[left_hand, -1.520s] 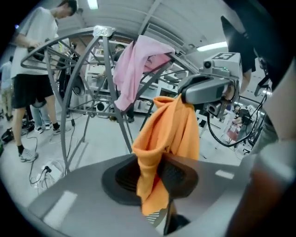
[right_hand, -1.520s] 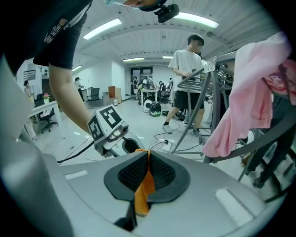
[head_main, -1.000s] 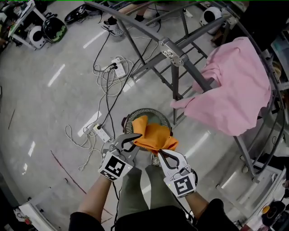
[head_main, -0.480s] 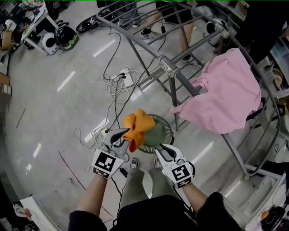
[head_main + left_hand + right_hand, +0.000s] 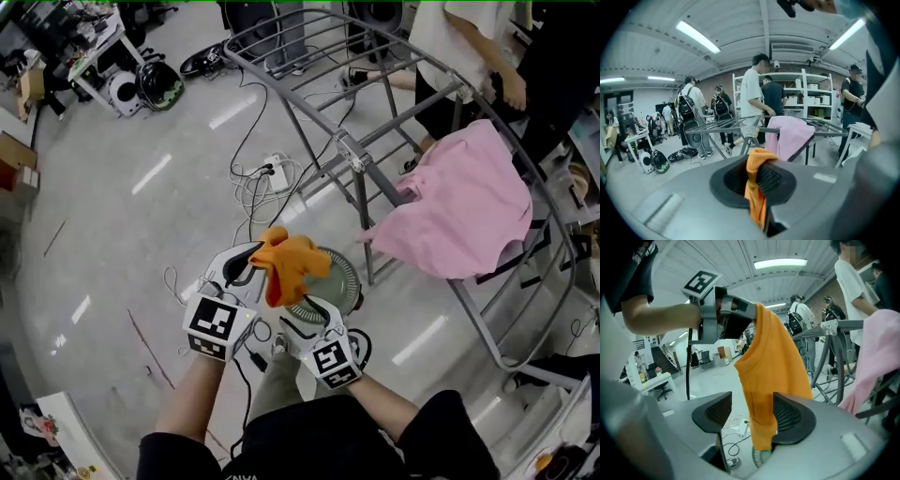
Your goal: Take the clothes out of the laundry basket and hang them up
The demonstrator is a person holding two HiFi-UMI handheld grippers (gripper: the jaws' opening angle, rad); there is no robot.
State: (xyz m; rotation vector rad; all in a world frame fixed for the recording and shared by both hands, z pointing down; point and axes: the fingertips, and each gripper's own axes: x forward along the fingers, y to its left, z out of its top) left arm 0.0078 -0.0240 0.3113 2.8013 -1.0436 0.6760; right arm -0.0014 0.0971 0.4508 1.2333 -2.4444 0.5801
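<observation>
The left gripper [image 5: 249, 263] has its fingers [image 5: 777, 180] clamped shut on the top edge of the orange garment [image 5: 292, 264], holding it up in the air above the round laundry basket [image 5: 349, 278] on the floor. The right gripper [image 5: 302, 317] sits just below and beside it, its fingers [image 5: 791, 416] having just been opening and now standing apart with the hanging orange cloth loose between them. The pink garment [image 5: 466, 208] is draped over the grey drying rack [image 5: 352, 153] nearby.
</observation>
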